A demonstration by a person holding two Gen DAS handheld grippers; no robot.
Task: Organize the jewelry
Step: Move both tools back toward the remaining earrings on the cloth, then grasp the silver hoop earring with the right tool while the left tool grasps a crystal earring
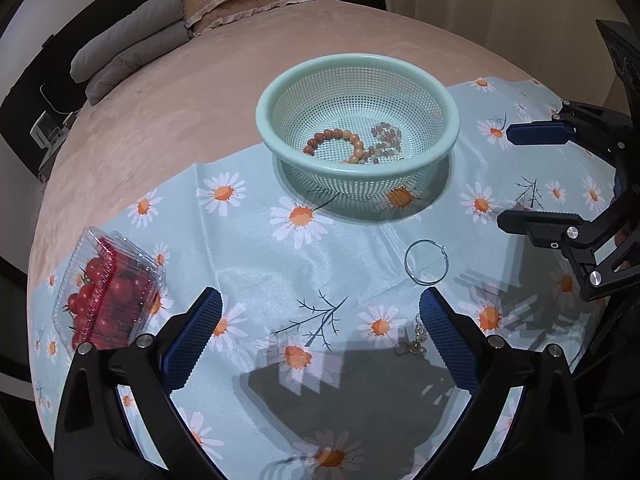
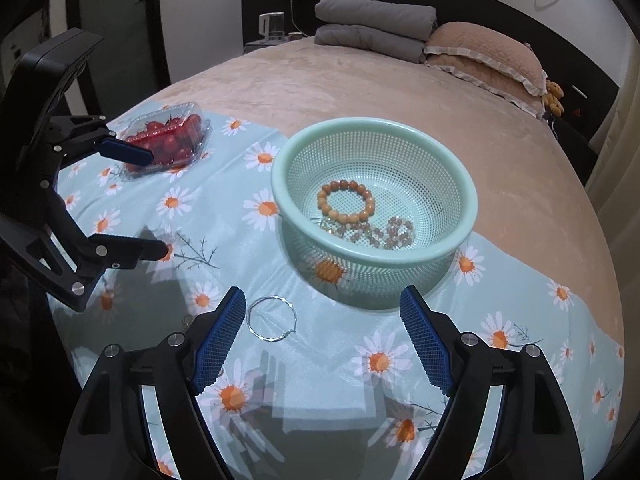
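A mint-green colander basket [image 1: 356, 60] [image 2: 376, 124] stands on the daisy-print cloth. An orange bead bracelet [image 1: 336, 136] [image 2: 346, 186] and a pale bead bracelet [image 1: 386, 136] [image 2: 396, 232] lie inside it. A thin silver hoop [image 1: 405, 260] [image 2: 248, 316] lies flat on the cloth in front of the basket. A small silver trinket [image 1: 416, 340] [image 2: 187, 322] lies beside the hoop. My left gripper [image 1: 320, 296] [image 2: 157, 202] hovers open over the cloth, the trinket by its right finger. My right gripper [image 2: 323, 294] [image 1: 506, 176] is open, the hoop just inside its left finger.
A clear plastic box of cherry tomatoes [image 1: 108, 292] [image 2: 168, 140] sits at the cloth's far left corner. The cloth [image 1: 256, 248] covers the near part of a pink bed. Grey folded blankets [image 2: 372, 24] and pillows [image 2: 484, 56] lie at the headboard.
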